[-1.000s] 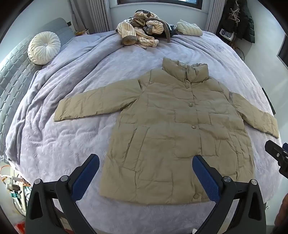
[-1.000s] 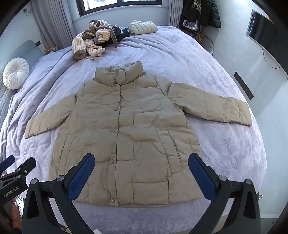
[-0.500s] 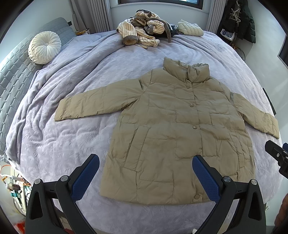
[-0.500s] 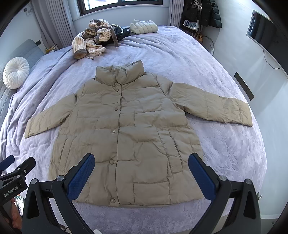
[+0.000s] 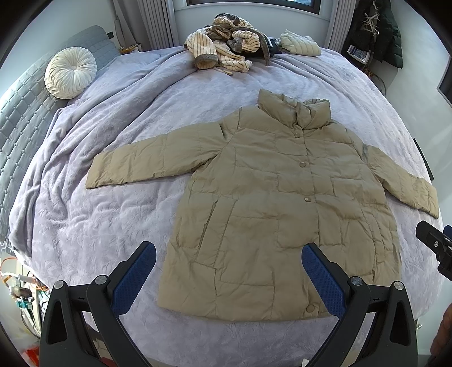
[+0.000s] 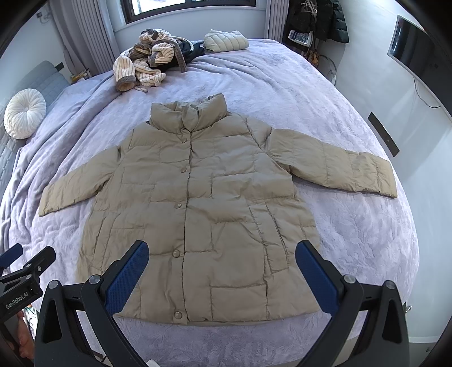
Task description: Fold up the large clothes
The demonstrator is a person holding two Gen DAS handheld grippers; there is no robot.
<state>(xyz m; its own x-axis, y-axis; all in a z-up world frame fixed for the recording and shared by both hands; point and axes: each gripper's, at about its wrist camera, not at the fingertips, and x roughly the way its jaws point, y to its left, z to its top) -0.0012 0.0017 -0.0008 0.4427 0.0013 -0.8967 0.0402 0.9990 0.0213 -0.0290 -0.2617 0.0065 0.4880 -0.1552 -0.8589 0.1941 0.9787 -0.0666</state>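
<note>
A khaki puffer jacket (image 5: 276, 203) lies flat, buttoned and face up on the lilac bed (image 5: 113, 214), sleeves spread, collar toward the window. It also shows in the right wrist view (image 6: 203, 214). My left gripper (image 5: 228, 271) is open and empty, held above the hem, left of the jacket's middle. My right gripper (image 6: 223, 268) is open and empty above the hem, right of the middle. The right gripper's body shows at the right edge of the left wrist view (image 5: 435, 245); the left gripper's body shows at the left edge of the right wrist view (image 6: 25, 271).
A heap of striped clothes (image 5: 223, 48) and a folded pale puffer (image 5: 299, 46) lie at the bed's far end. A round white cushion (image 5: 70, 72) rests by the grey headboard (image 5: 19, 118). Dark coats (image 6: 325, 19) hang at the back right. A screen (image 6: 412, 50) is on the right wall.
Both views have shifted very slightly; the jacket lies unchanged and both grippers stay open.
</note>
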